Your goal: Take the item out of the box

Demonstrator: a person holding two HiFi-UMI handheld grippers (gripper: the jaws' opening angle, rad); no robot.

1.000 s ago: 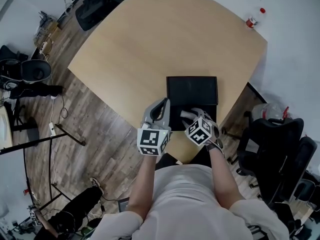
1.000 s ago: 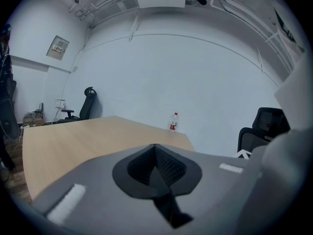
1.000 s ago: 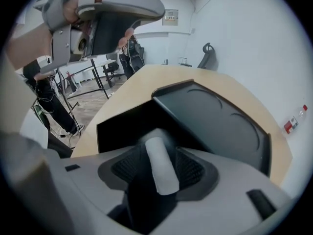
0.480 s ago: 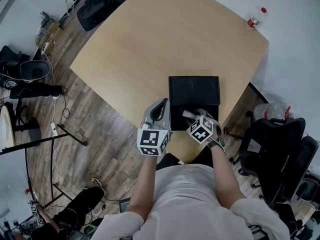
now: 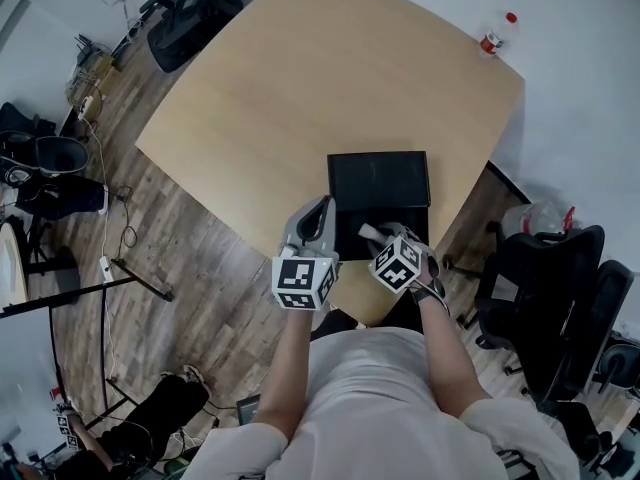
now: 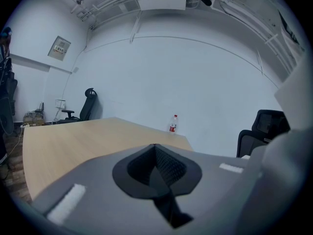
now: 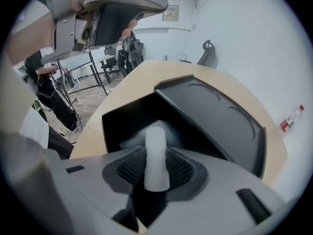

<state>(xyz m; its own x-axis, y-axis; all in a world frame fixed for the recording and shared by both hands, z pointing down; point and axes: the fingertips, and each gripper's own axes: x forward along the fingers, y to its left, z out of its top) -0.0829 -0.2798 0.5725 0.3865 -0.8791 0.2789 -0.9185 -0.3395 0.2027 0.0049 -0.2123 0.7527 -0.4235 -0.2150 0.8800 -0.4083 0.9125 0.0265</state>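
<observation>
White cylindrical item (image 7: 156, 153) sits between the pads of my right gripper (image 7: 156, 168), far end over the open black box (image 7: 120, 124). The jaws have just been closing and now press on it. Box at the bench's (image 5: 300, 98) near edge, lid (image 7: 215, 121) laid back. My left gripper (image 6: 157, 168) hovers just left of the box, jaws together, nothing in them. Bottle (image 5: 488, 40) at the bench's far right corner.

Light wooden table (image 5: 330, 78) on grey-brown plank floor (image 5: 215, 268) — white walls (image 6: 195, 77) around. Black office chairs (image 5: 545, 288) at right, another (image 5: 185, 13) at far corner; cables (image 5: 106, 230) trail on floor.
</observation>
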